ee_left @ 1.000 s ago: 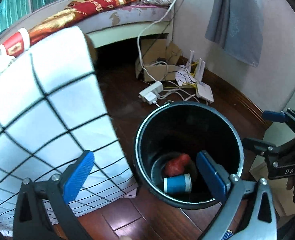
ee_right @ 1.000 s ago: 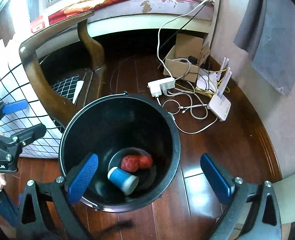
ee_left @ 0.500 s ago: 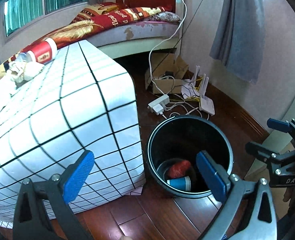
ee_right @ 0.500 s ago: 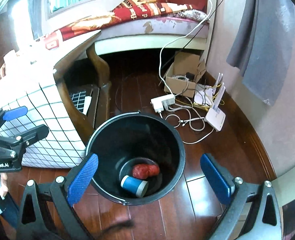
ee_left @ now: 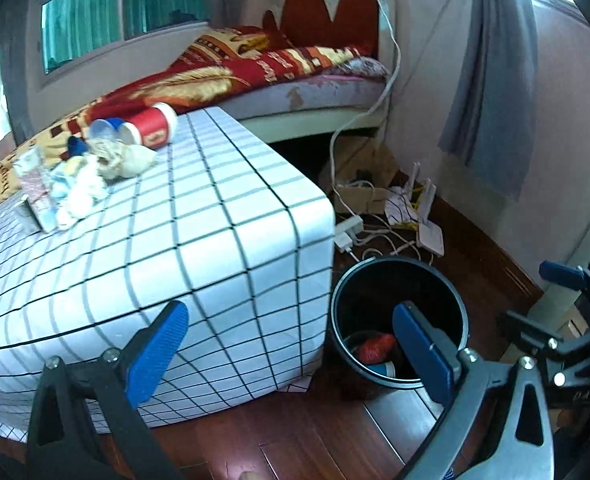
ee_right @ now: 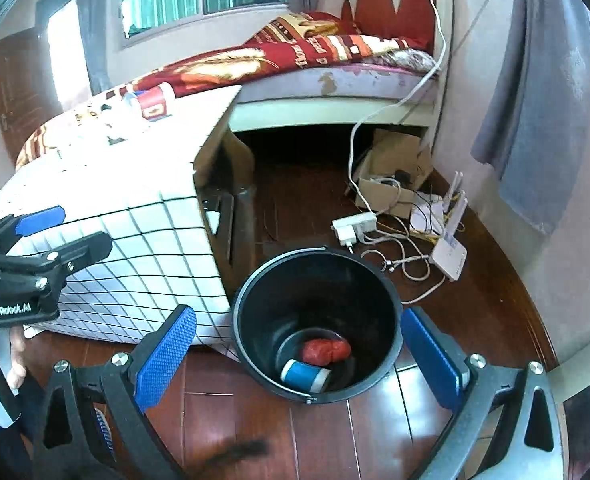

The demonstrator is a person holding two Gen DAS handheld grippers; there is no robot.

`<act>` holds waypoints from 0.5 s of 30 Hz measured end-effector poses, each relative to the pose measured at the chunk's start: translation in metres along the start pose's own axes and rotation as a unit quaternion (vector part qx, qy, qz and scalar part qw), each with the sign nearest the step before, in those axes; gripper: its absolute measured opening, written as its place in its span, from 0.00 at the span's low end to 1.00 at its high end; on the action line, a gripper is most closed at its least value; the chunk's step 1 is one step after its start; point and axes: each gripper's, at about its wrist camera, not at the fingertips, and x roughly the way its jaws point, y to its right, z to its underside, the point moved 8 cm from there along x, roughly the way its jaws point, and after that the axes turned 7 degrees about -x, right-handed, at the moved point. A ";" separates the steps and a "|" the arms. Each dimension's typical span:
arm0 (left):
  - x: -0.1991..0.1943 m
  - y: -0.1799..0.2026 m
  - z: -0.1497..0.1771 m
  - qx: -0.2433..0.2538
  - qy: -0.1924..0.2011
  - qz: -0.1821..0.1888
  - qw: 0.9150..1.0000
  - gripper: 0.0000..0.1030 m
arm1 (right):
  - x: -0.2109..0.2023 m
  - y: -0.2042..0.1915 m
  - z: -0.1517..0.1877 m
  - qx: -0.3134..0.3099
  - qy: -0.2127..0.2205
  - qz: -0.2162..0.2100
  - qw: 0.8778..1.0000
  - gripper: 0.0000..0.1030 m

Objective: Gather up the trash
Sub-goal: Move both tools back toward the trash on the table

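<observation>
While both grippers hang spread and empty above the bin (ee_right: 315, 316), noted: left gripper (ee_left: 287, 344) jaws wide apart, nothing between; right gripper (ee_right: 295, 348) likewise released. Already in bin: red wad (ee_right: 327, 351) and blue cup (ee_right: 306, 375), touching, on the bottom. Remaining trash well away from bin, on far part of tabletop (ee_left: 199, 216): red cup (ee_left: 153, 125) lying on its side, small blue cup (ee_left: 105, 128) just beside it, crumpled tissues (ee_left: 83, 190) and wrappers in a loose heap.

Risks, judged: red cup on its side likely to roll off far edge if nudged rather than pinched; tissues soft, apt to slip from pads or come up only in part; checked cloth may snag and drag whole heap; carry back to bin could drop light scraps on floor beside it, among cables (ee_right: 391, 256) behind bin.

Surface: white cloth, black grid, draped past tabletop edge next to bin. Room: dark wood floor, bed (ee_left: 295, 68) beyond tabletop, grey curtain on wall behind bin.
</observation>
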 end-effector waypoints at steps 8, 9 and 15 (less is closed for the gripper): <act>-0.025 -0.038 -0.014 -0.033 0.027 -0.018 0.999 1.00 | -0.021 -0.030 -0.032 0.000 0.053 -0.022 0.998 1.00; -0.029 -0.048 -0.016 -0.042 0.033 -0.023 0.998 1.00 | -0.021 -0.035 -0.038 -0.010 0.054 -0.018 0.998 1.00; -0.045 -0.100 -0.026 -0.071 0.059 -0.061 0.994 1.00 | -0.015 -0.070 -0.065 -0.045 0.044 -0.032 0.998 1.00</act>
